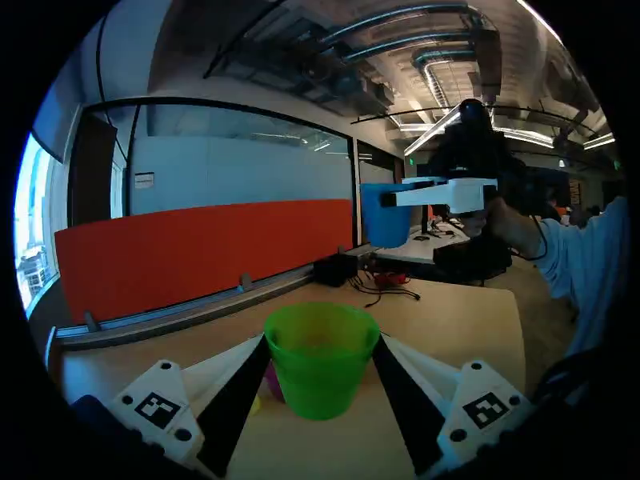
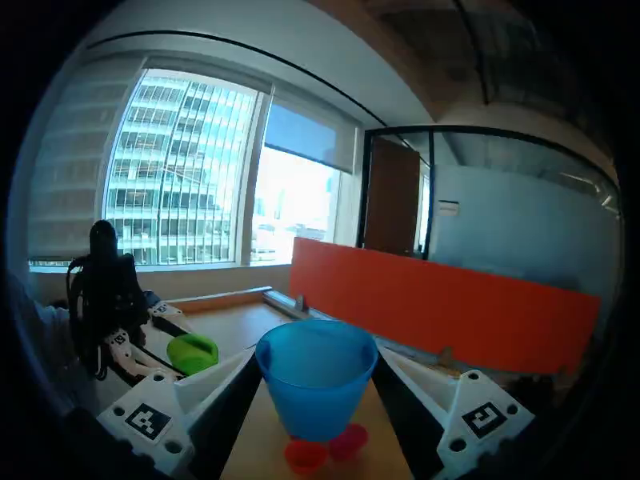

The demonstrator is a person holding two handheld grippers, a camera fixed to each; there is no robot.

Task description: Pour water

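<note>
**Two cups held, pour not yet begun**

Item 1: the left tongs, closed on a green cup with one finger against each side. They sit at lower centre of the left gripper view. The cup is upright with its mouth toward the top of the frame. What it contains cannot be told.

Item 2: the right tongs, closed the same way on a blue cup at lower centre of the right gripper view. This cup is upright too, and whether it holds water cannot be told. In the left gripper view it appears right of centre and above the middle, with a hand behind it, well apart from the green cup.

Item 3: the surface, pale wood, lying below both cups. Two small red pieces lie on it at the bottom of the right gripper view, under the blue cup. An orange screen runs along its far edge.

Step in hand, as judged: both cups are gripped and lifted, and neither is tilted.

Next move, as judged: bring the cups close, one rim just above the other's mouth. Hold the receiving cup level and steady while the other tips slowly. The blue cup sits higher in the left gripper view, so it is probably the pourer, though this is not certain.
</note>
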